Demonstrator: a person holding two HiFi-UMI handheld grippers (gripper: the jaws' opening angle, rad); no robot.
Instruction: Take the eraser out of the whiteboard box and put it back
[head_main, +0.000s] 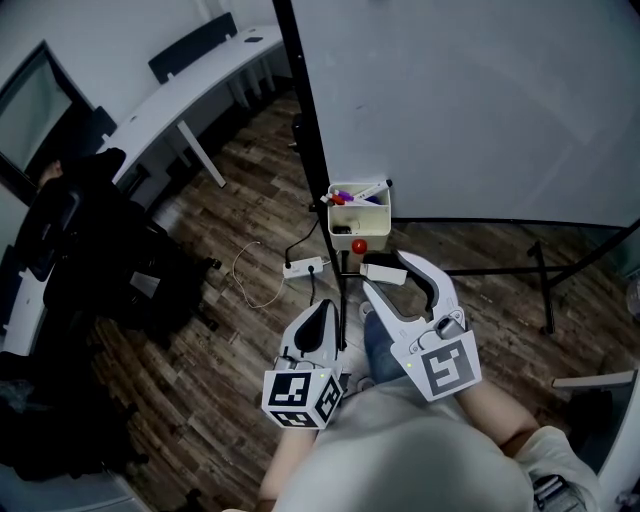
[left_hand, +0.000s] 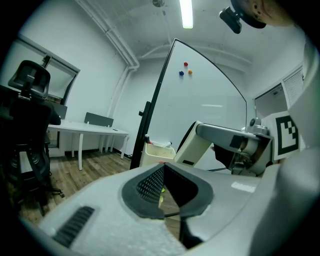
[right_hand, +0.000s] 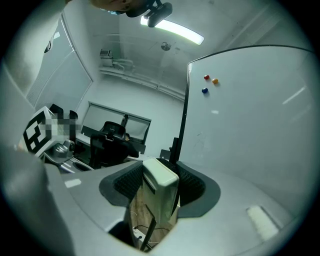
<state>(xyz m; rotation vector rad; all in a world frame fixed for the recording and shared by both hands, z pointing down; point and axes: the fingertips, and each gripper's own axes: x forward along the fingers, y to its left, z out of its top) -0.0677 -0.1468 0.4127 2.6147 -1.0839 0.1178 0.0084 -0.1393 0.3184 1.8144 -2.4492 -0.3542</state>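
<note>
- Eraser (right_hand: 160, 191), an off-white block, is out of its box and held in front of a large whiteboard (head_main: 480, 100) on a black stand, which fills the upper right of the head view.
- Dark wood-plank floor (head_main: 240, 225) lies below, with a white power strip (head_main: 305, 267) and its cable on it.
- A long white counter (head_main: 190, 95) runs along the far wall at upper left, and a black office chair (left_hand: 29, 80) stands near it.
- The right hand-held gripper (head_main: 388, 275) is clamped on the eraser, with one ribbed pad against each side.
- The left hand-held gripper (head_main: 322, 306) sits lower and to the left, its jaws together with nothing between them.
- The cream whiteboard box (head_main: 372, 224) hangs at the board's lower edge, just beyond the eraser, and holds markers (head_main: 360, 193).
- Three small round magnets, red (right_hand: 206, 77), orange (right_hand: 215, 80) and blue (right_hand: 204, 90), cling high on the board.
</note>
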